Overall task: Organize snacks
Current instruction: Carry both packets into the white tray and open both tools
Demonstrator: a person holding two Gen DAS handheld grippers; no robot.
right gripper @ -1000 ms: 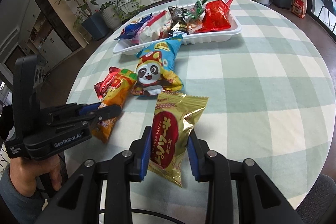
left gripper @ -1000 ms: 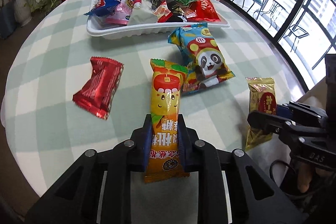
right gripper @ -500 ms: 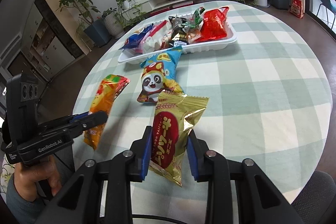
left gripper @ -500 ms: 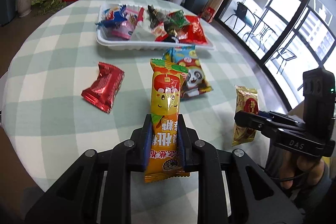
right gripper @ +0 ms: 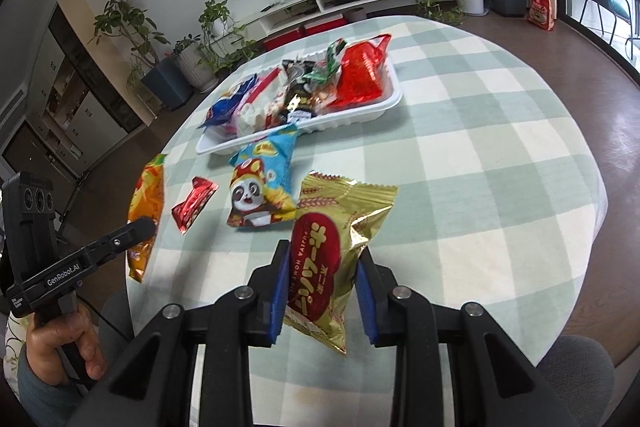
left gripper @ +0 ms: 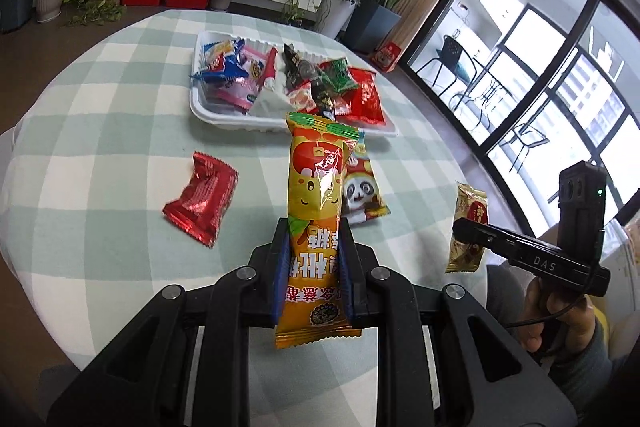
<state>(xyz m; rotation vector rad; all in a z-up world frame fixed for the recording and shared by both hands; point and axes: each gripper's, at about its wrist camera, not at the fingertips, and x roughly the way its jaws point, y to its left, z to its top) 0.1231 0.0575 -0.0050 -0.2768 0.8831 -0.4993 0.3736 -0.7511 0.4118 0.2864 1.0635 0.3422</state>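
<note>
Two snacks ride above a checked worktop [left gripper: 100,115] at mid-transfer. The left hand-held gripper [left gripper: 314,255] is clamped on a long orange snack packet [left gripper: 318,195], pinched around its lower half so the top stands clear of the cloth. The right hand-held gripper [right gripper: 322,283] is closed on a gold snack packet [right gripper: 332,243], likewise carried off the surface. At the far side of the worktop sits a white tray [right gripper: 360,117], already heaped with wrapped snacks from end to end. Two items lie loose between the tray and the grippers: a blue panda packet [right gripper: 260,187], just short of the tray's near rim, and a red foil packet [left gripper: 202,197] to its left.

The step in hand appears to be the carry to the tray. The next move likely calls for bringing each packet forward over the rim and finding a gap among the pile before the jaws let go; the tray is crowded, so a careless drop could slide off the heap. The panda and red packets would remain to be collected.
</note>
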